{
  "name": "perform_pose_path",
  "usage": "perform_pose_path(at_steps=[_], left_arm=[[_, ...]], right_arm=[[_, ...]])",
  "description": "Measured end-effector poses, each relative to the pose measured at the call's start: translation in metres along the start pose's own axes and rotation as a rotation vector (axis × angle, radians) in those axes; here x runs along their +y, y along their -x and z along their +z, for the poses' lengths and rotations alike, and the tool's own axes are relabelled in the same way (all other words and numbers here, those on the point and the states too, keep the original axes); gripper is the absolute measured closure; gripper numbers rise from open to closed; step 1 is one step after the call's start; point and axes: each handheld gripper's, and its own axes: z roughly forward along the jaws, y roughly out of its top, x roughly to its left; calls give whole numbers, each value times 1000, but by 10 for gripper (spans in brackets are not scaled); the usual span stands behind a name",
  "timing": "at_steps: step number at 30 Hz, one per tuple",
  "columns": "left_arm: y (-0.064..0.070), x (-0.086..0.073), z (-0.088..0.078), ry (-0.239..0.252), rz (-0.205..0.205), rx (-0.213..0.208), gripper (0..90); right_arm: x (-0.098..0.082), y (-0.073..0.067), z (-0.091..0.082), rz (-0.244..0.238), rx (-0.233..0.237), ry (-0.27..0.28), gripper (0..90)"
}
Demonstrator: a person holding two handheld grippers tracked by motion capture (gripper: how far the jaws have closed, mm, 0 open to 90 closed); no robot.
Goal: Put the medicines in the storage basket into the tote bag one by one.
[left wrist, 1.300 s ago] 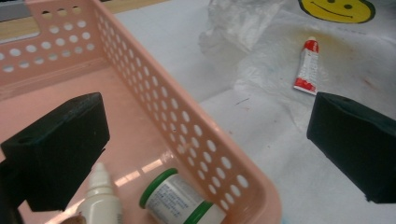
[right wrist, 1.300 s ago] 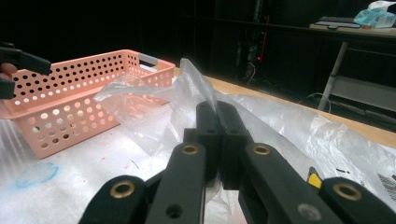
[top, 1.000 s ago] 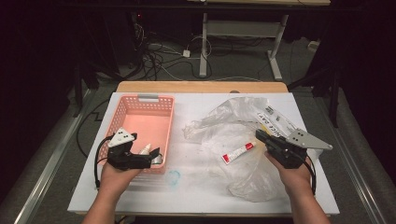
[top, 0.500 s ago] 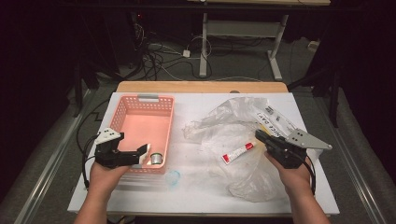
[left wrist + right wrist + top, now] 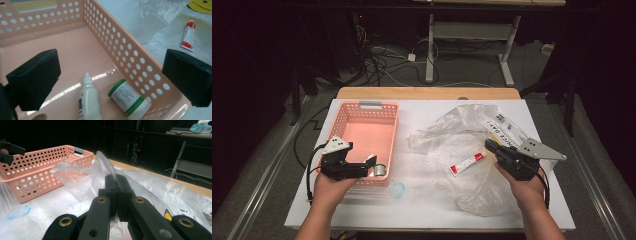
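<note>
Two tongs: left gripper point(image 5: 371, 165) jaws wide, empty, over basket point(image 5: 343, 120); right gripper point(image 5: 490, 145) clamped on plastic bag point(image 5: 462, 122).
Done: dropper bottle point(image 5: 89, 98) and jar point(image 5: 129, 98) lie inside basket.
Left: tube point(image 5: 467, 163) on bag, beside basket.

Two bottles point(image 5: 90, 100) in basket point(image 5: 347, 125), tube point(image 5: 467, 163) on bag point(image 5: 462, 135) to its right

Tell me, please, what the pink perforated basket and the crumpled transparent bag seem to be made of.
The pink perforated basket looks like moulded plastic, semi-glossy: even round holes, light streaks on its floor. The crumpled transparent bag seems thin plastic film: see-through, creased, shiny, standing in soft folds where the shut right gripper pinches it.
</note>
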Motion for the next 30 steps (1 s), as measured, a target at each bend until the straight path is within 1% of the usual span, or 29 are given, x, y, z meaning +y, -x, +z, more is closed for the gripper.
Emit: perform_pose_path(at_steps=[2, 5, 8, 10, 13, 16, 18, 22, 24, 27, 28, 30], left_arm=[[2, 2, 2, -14, 6, -4, 26], [2, 2, 4, -32, -24, -1, 40], [2, 3, 5, -79, -20, 9, 47], [2, 3, 6, -104, -21, 6, 53], [1, 4, 8, -134, -36, -1, 78], [-1, 6, 11, -180, -54, -14, 100], [-1, 8, 14, -210, -58, -29, 102], [3, 12, 21, -264, -44, -41, 137], [4, 15, 25, -295, -53, -53, 145], [2, 18, 29, -338, -70, -57, 163], [2, 19, 30, -347, -69, -59, 176], [4, 21, 33, -383, -44, -49, 209]], right_arm=[[-1, 1, 0, 1, -1, 0, 897], [-1, 1, 0, 2, -3, -1, 897], [-1, 2, 0, 2, -1, -3, 897], [-2, 1, 1, 2, -1, -2, 897], [-2, 0, 1, 2, 1, -3, 897], [-2, 0, 0, 6, -2, -3, 897], [-2, 1, 0, 3, -2, -2, 897], [-3, 2, 0, 8, -2, -7, 896], [-3, 2, 1, 8, -1, -8, 896], [-3, 1, 1, 7, 0, -9, 896], [-2, 1, 0, 10, 0, -7, 896], [-2, 1, 0, 6, 3, -7, 896]])
